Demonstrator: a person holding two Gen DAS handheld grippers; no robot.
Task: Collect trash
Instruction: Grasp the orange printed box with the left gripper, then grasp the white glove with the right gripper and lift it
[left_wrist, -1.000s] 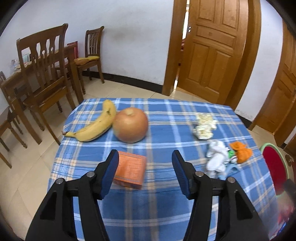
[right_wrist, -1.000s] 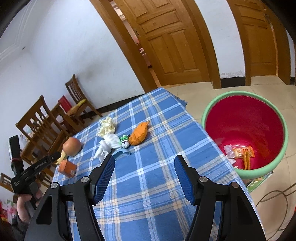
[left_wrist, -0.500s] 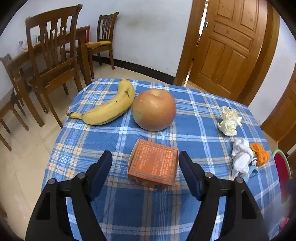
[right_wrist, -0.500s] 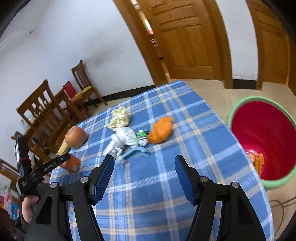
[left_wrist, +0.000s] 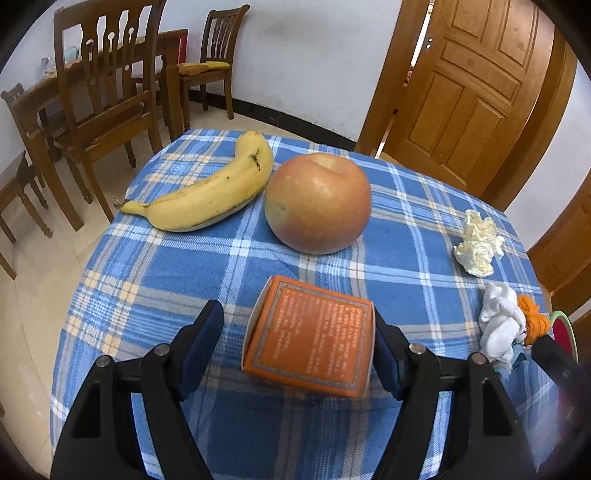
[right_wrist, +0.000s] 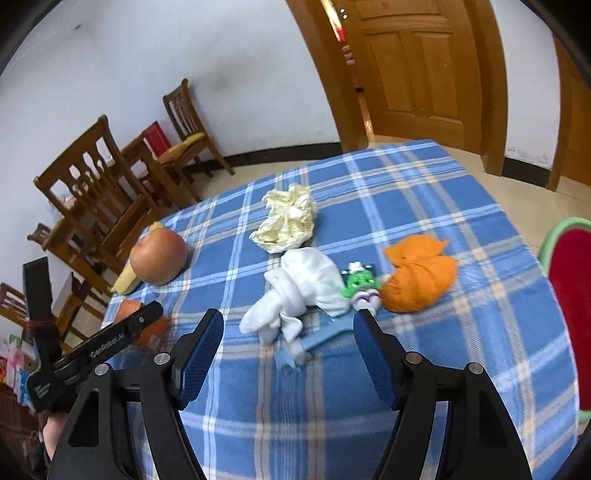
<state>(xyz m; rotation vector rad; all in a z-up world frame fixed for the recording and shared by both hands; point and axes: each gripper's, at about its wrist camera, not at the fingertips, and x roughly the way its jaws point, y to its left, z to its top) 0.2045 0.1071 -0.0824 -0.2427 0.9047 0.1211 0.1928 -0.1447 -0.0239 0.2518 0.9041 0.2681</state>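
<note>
Your left gripper (left_wrist: 295, 343) points down at the blue checked tablecloth (left_wrist: 184, 273). Its two fingers are apart, and they have just been opening wider. The orange box (left_wrist: 310, 338) sits between them. The finger on the right side looks very close to the box, maybe touching its edge, but you cannot be sure. The finger on the left side has a clear gap to the box. The box rests flat on the cloth, so it is not squeezed.

Past the fingertips lies a big apple (left_wrist: 318, 203). A yellow banana (left_wrist: 207, 192) lies just beside the apple, to the left of it. Far off to the right of the fingers are a crumpled pale yellow paper (left_wrist: 478, 242), a white tissue wad (left_wrist: 500, 321) and an orange wad (left_wrist: 532, 319).

Your right gripper (right_wrist: 288, 343) has its fingers apart too, and they have just been opening a little more. Nothing is pressed between them. The white tissue wad (right_wrist: 303, 291) lies just past the fingertips, and its lower end reaches into the gap. A light blue scrap (right_wrist: 317, 338) lies under it, between the fingers. A small green and white wrapper (right_wrist: 360, 286) sits just beyond the right finger. The orange wad (right_wrist: 419, 277) touches the wrapper on its far right side. The crumpled pale yellow paper (right_wrist: 286, 219) is farther ahead.

The red bin with a green rim (right_wrist: 570, 295) is off to the right of your right fingers, beside the table.
</note>
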